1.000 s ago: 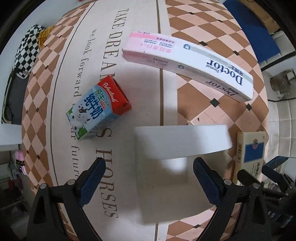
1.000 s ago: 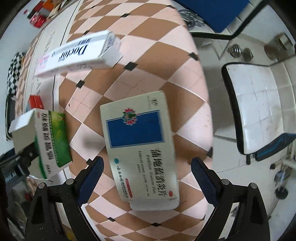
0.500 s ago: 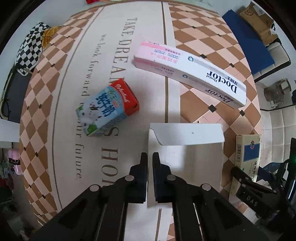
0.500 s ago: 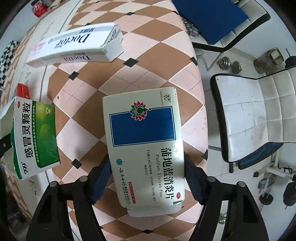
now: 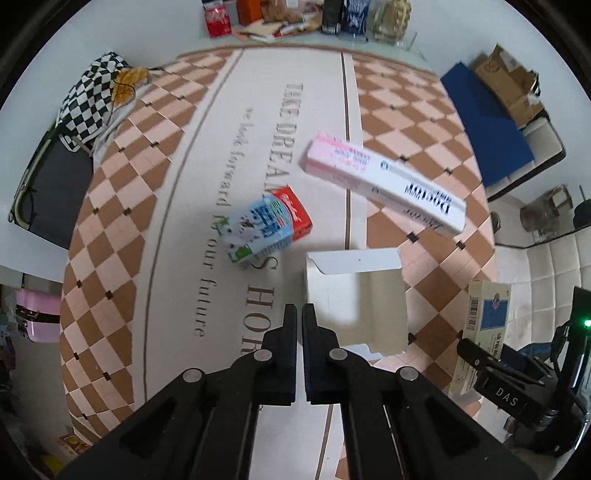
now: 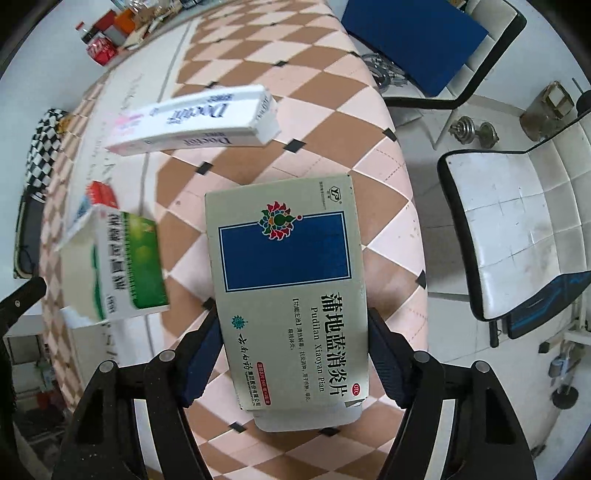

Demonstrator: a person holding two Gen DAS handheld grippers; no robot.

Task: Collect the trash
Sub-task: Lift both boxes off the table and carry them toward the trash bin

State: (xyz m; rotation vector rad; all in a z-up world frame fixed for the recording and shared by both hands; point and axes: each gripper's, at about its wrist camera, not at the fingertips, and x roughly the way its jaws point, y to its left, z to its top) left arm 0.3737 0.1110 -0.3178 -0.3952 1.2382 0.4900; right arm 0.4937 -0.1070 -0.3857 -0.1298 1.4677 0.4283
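Note:
My left gripper [image 5: 299,325] is shut on the edge of an open white and green medicine box [image 5: 354,306], held above the table; the box also shows in the right wrist view [image 6: 114,273]. My right gripper [image 6: 291,332] is shut on a grey and blue medicine box [image 6: 288,266], lifted off the table; that box shows at the right in the left wrist view [image 5: 484,325]. A long white and pink toothpaste box [image 5: 384,184] and a small blue and red milk carton [image 5: 266,225] lie on the checkered tablecloth [image 5: 122,229].
A checkered cloth bag [image 5: 92,99] lies at the table's far left. Cans and bottles [image 5: 218,18] stand along the far edge. A white chair [image 6: 517,229] and a blue-seated chair [image 6: 413,37] stand right of the table, with small dumbbells [image 6: 476,133] on the floor.
My left gripper closed on the white and green box and lifted it. My right gripper closed on the grey and blue box and raised it off the table.

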